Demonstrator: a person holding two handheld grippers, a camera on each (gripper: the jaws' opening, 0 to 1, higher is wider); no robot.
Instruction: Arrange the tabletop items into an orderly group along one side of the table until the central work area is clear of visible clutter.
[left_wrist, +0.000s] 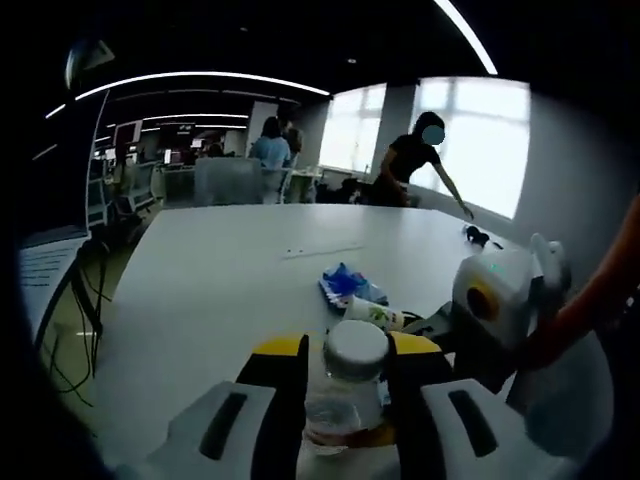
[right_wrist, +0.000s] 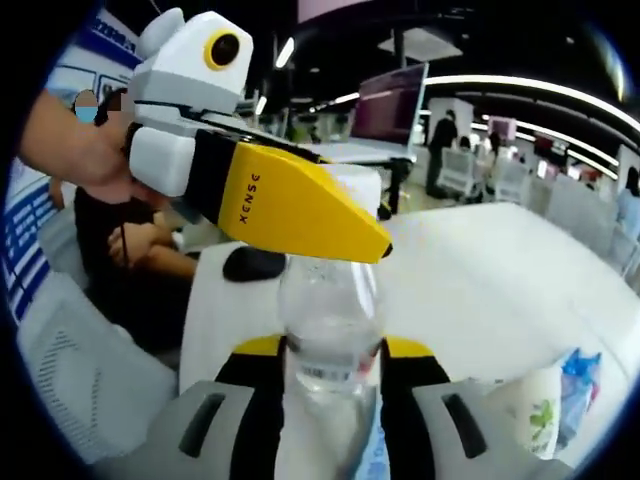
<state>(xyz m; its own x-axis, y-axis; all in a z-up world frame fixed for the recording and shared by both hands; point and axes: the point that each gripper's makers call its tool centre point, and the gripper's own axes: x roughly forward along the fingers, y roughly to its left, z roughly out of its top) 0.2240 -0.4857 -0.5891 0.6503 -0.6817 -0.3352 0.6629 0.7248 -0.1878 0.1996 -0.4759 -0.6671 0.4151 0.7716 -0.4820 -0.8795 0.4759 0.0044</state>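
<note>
A clear plastic bottle (left_wrist: 343, 405) with a white cap (left_wrist: 356, 347) stands between the yellow-tipped jaws of my left gripper (left_wrist: 347, 352), which is shut on it near the top. In the right gripper view the same bottle (right_wrist: 330, 330) sits between the jaws of my right gripper (right_wrist: 332, 352), shut on its body. The left gripper's yellow jaw (right_wrist: 300, 205) lies across the bottle's top and hides the cap there. A paper cup (left_wrist: 375, 313) with green print lies on its side just beyond, beside a blue packet (left_wrist: 345, 282).
The white table (left_wrist: 250, 270) stretches away, with a small black object (left_wrist: 480, 237) near its far right edge. The right gripper's white body (left_wrist: 500, 295) is close at right. A black mouse-like item (right_wrist: 253, 264) lies at left. People stand far back by the windows.
</note>
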